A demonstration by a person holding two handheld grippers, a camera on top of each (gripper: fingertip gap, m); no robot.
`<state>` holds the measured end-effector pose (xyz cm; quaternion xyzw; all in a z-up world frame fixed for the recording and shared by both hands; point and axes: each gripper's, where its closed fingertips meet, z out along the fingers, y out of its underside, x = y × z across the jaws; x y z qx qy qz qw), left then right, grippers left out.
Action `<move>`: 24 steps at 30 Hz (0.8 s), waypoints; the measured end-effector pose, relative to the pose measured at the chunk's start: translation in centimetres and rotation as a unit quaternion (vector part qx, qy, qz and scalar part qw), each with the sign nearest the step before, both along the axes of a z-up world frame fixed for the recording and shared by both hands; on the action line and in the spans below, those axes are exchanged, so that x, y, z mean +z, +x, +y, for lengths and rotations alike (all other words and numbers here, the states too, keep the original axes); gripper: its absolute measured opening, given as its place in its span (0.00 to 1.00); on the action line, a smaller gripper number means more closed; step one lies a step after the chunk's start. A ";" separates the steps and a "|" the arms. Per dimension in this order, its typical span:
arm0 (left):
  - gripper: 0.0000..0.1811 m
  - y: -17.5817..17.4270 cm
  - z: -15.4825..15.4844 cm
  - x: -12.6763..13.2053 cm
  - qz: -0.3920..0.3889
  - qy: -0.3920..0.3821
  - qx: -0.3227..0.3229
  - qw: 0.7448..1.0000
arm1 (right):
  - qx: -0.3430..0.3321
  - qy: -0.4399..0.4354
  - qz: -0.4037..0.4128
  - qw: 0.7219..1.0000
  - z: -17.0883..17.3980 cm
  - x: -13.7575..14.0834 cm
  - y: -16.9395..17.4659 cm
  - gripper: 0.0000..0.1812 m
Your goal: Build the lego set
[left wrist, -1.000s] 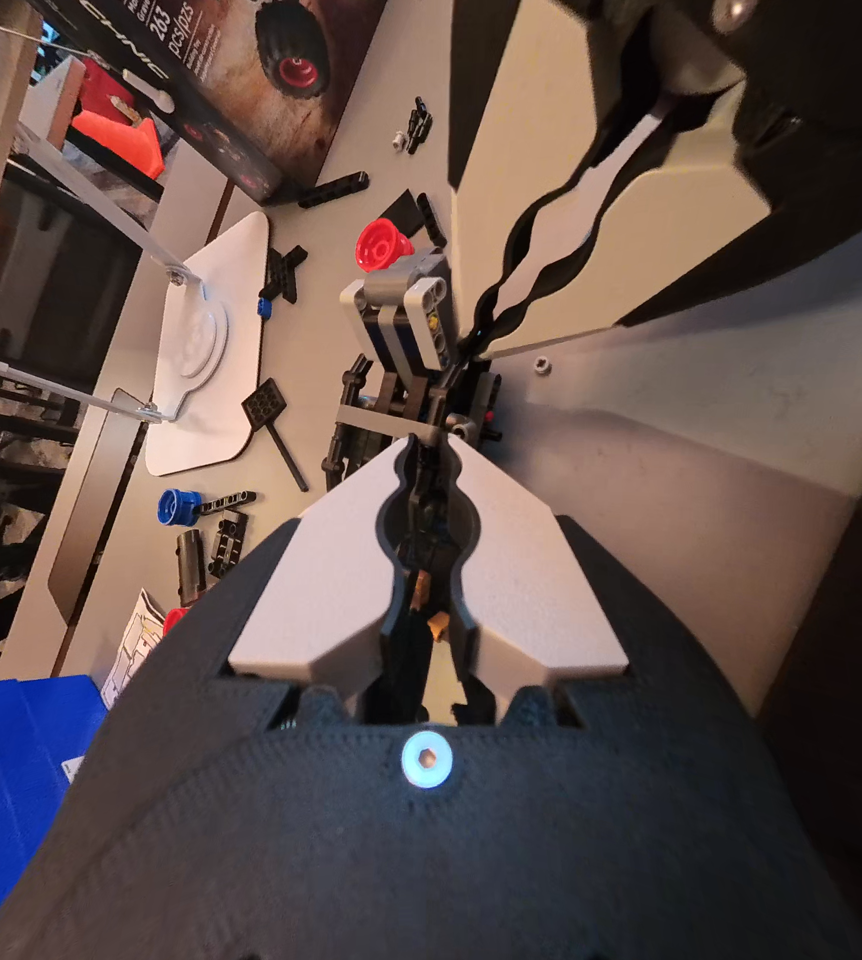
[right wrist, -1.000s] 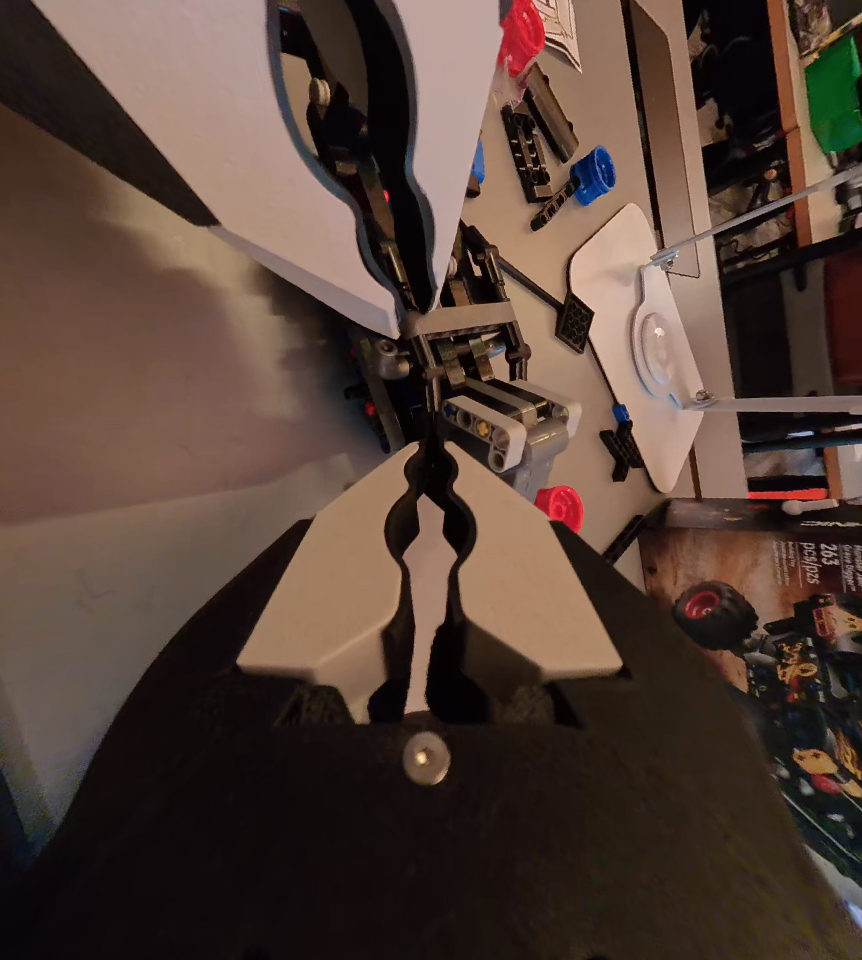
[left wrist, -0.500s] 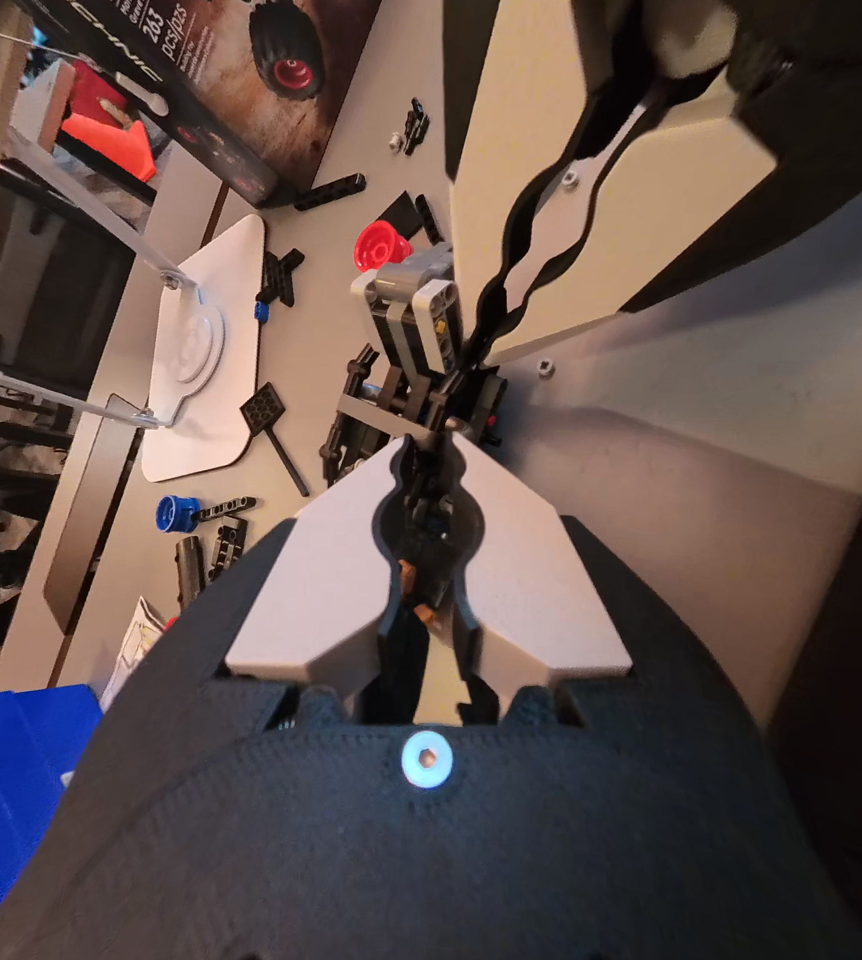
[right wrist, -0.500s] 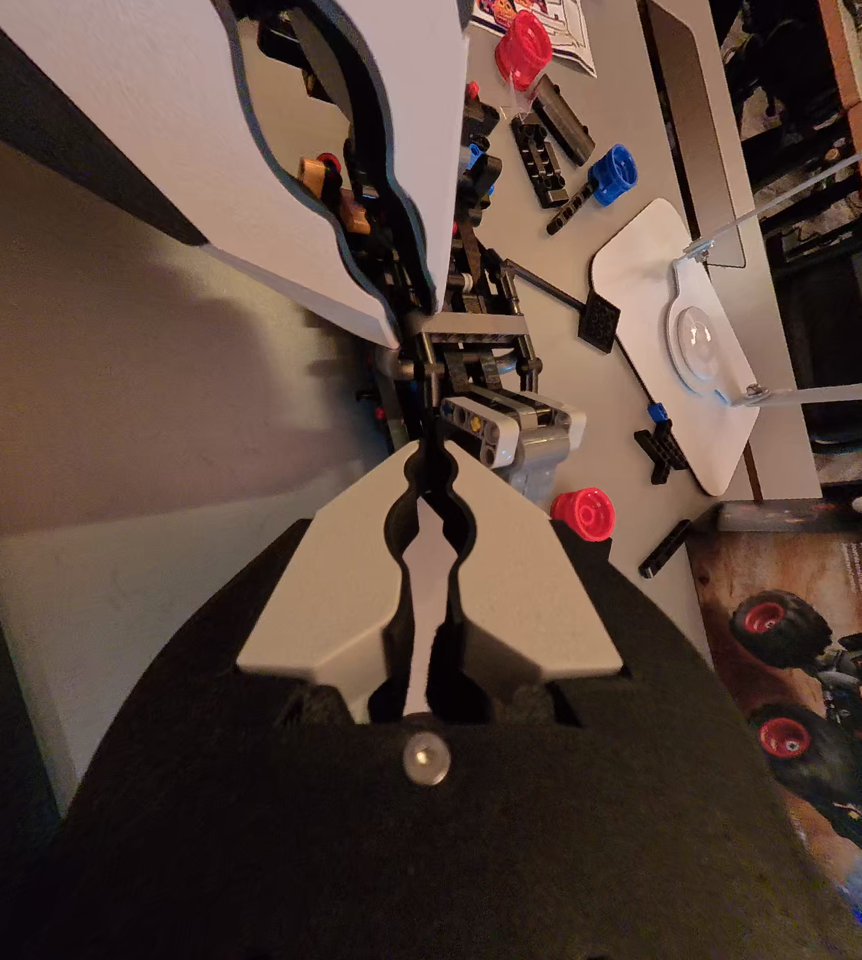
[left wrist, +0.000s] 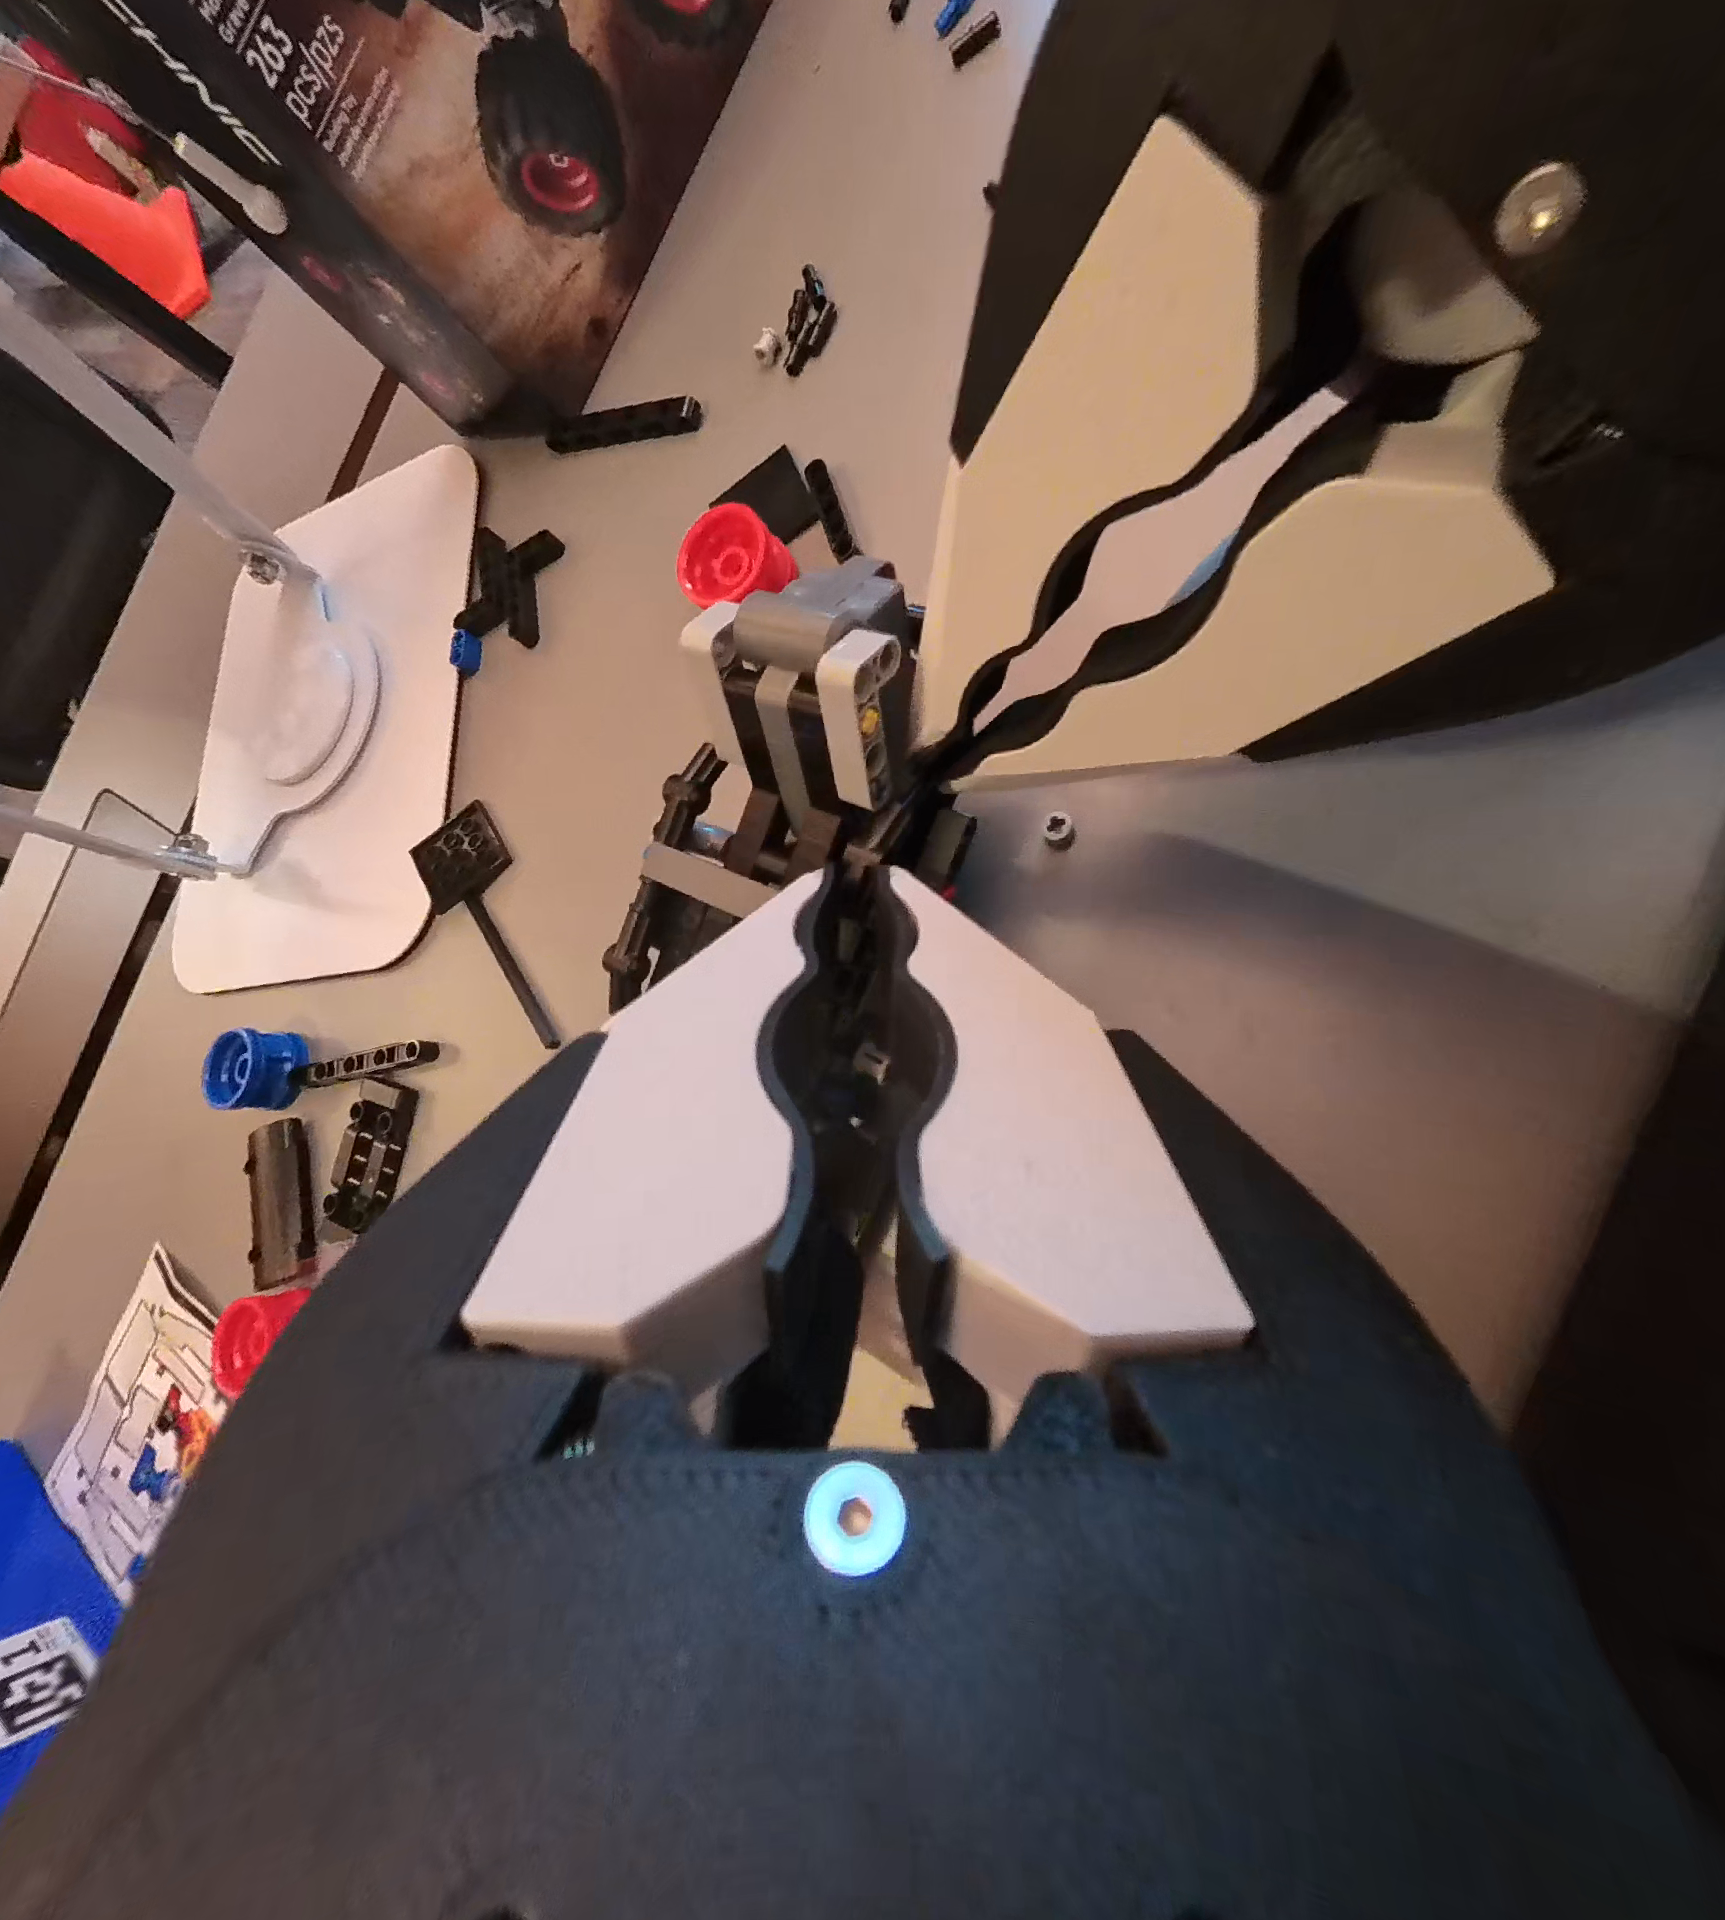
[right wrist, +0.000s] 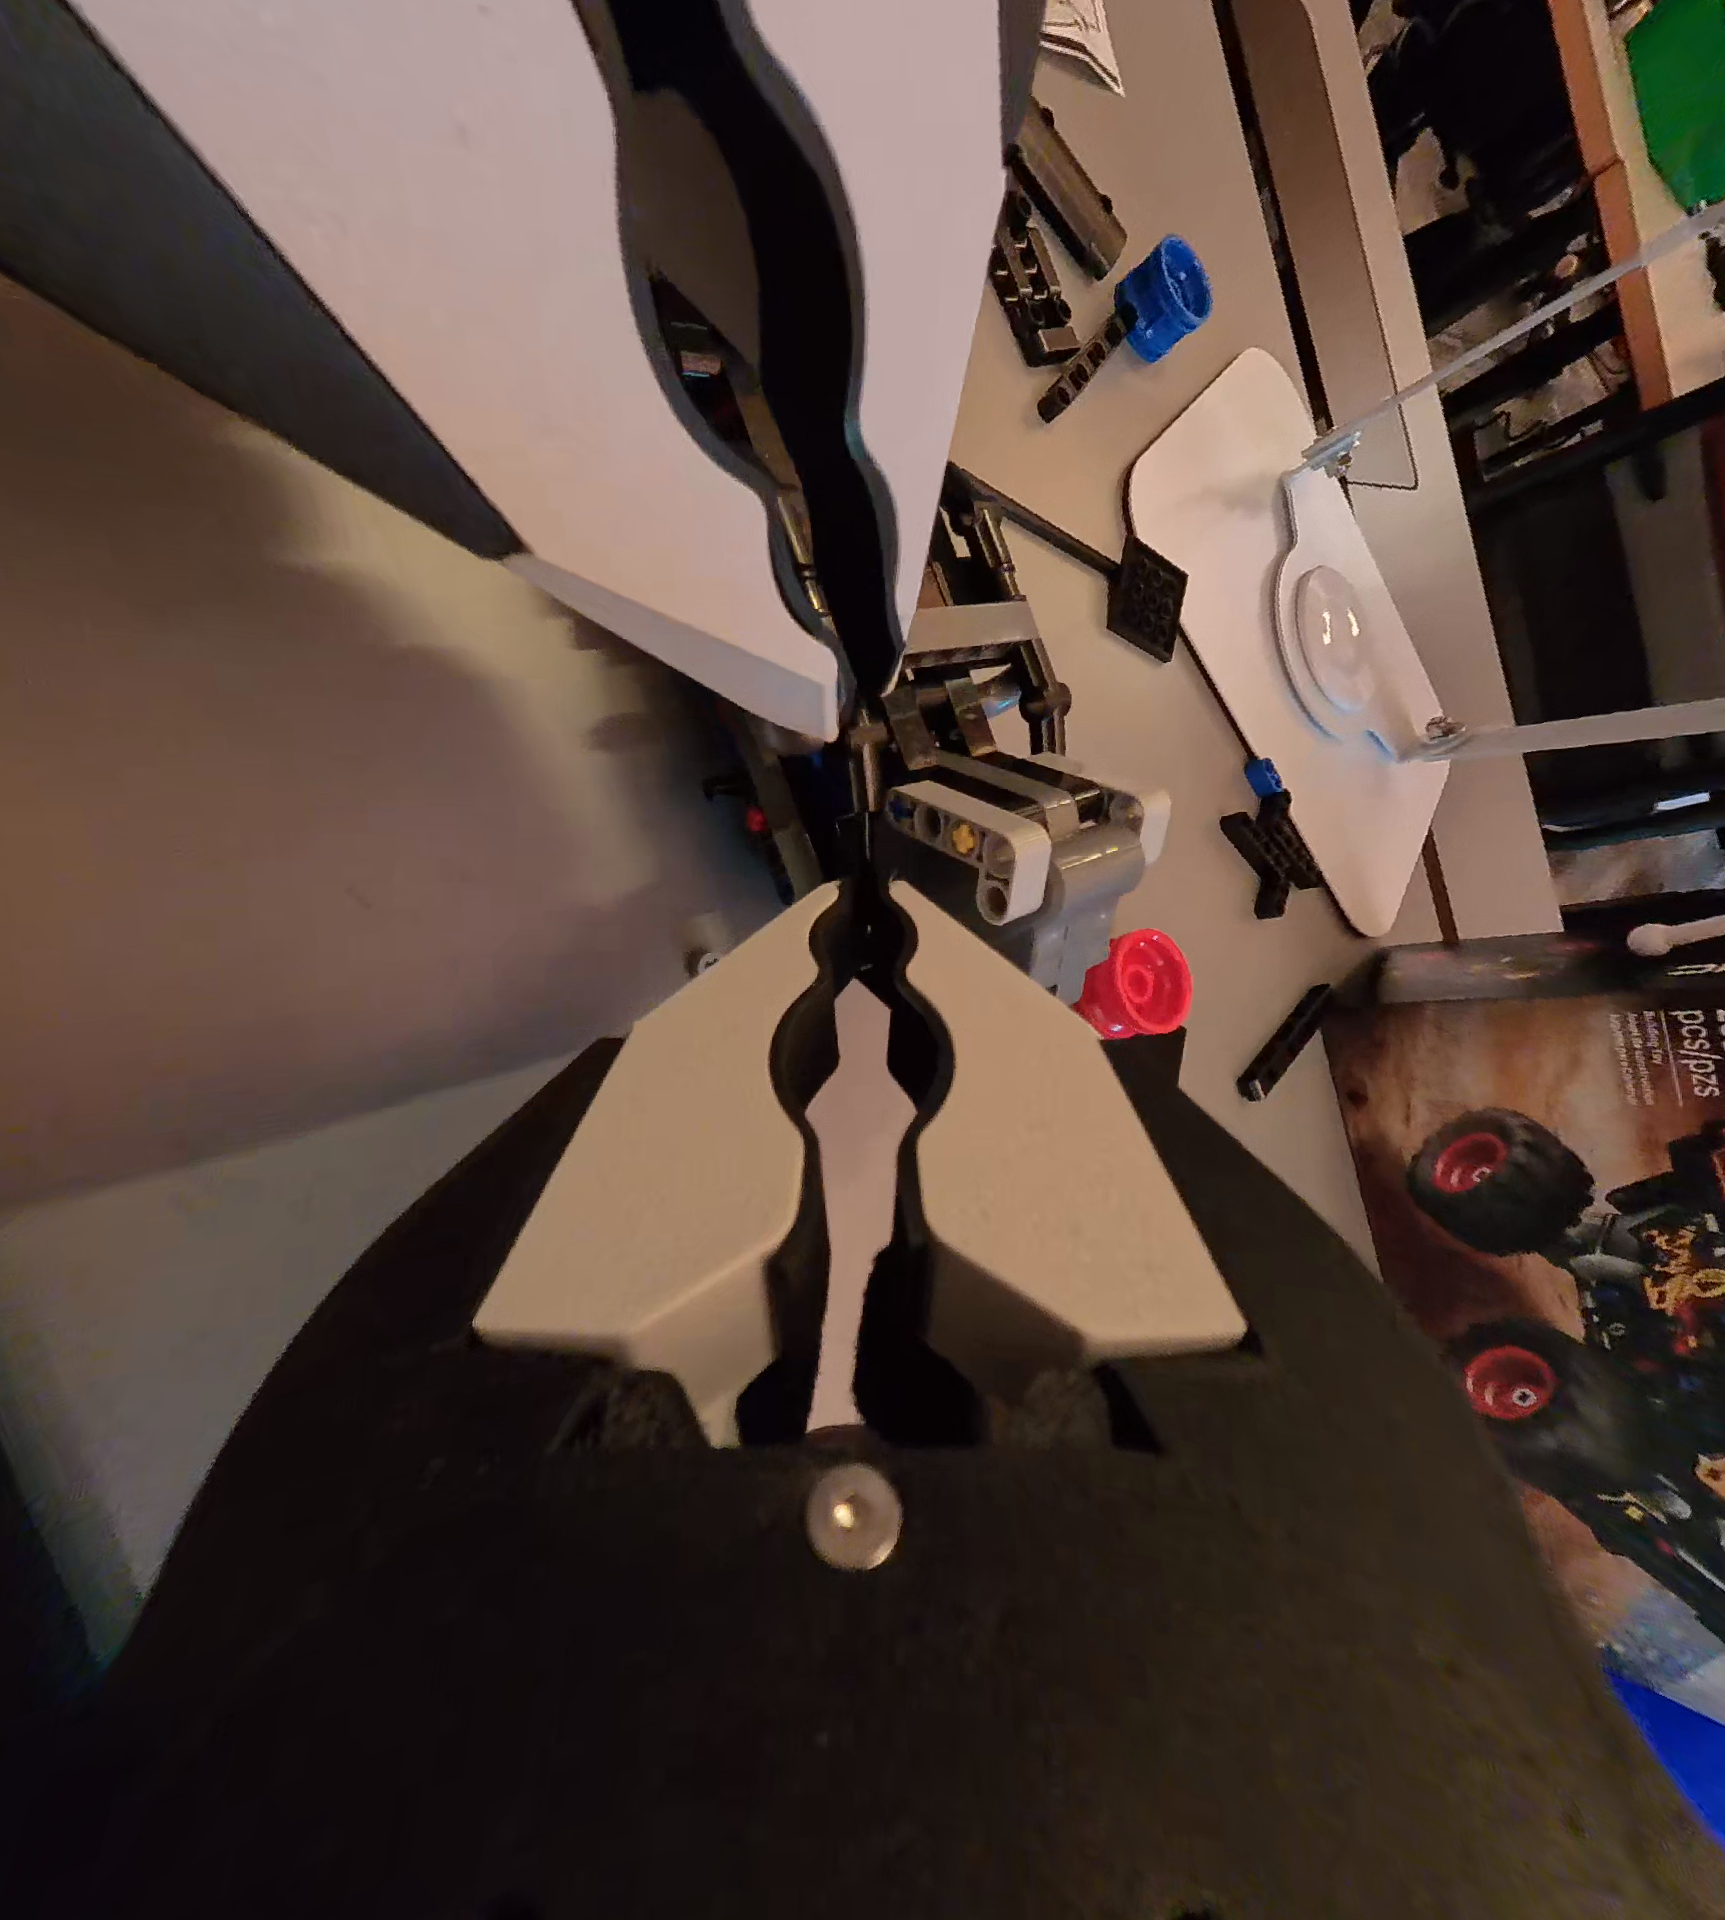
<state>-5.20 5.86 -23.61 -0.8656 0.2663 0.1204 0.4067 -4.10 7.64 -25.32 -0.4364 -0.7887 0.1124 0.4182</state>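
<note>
Grey table (left wrist: 1253,935), both claws tip-to-tip, left claw (left wrist: 853,883) and right claw (right wrist: 863,894) pinching lego assembly (left wrist: 816,696)

Grey table (left wrist: 629,343) carries loose bricks (left wrist: 375,1143), box (left wrist: 401,156), white pad (left wrist: 338,727).

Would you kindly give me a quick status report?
Left gripper shut on lego assembly. Right gripper pinching its other end. Red wheel hub close behind.

Black-and-grey lego assembly (left wrist: 816,717), partly built, held above table
</note>
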 end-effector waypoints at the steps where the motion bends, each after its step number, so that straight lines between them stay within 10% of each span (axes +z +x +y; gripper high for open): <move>1: 0.02 0.0 0.0 0.0 0.004 0.000 0.000 1.000 | 0.000 -0.005 0.000 1.000 0.0 0.0 0.0 0.00; 24: 0.01 -0.3 0.3 -0.1 -0.017 -0.001 -0.010 1.000 | 0.076 -0.067 0.020 0.995 0.3 -0.3 -1.3 0.00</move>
